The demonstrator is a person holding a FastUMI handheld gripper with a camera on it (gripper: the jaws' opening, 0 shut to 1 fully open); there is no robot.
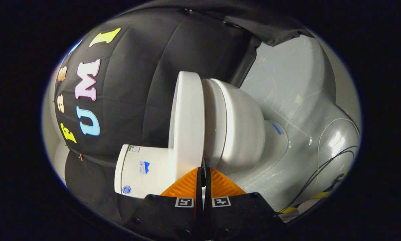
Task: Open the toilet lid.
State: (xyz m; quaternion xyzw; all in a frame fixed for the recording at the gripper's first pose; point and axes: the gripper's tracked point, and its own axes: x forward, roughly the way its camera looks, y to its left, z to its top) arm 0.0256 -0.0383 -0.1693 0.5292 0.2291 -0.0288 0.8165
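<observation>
The view is rolled sideways, so the white toilet lies across it. Its lid is a flat slab lying down against the seat, with the bowl beyond that and the tank on the other side. My gripper is shut, its fingers pressed together with nothing visible between them. The tips rest right at the seam where the lid's edge meets the seat, near the hinge end by the tank.
A glossy grey floor spreads past the bowl. Thin black cables run over it, and a strip of yellow-and-black tape lies close to the gripper body. The black booth cloth hangs behind the lid and tank.
</observation>
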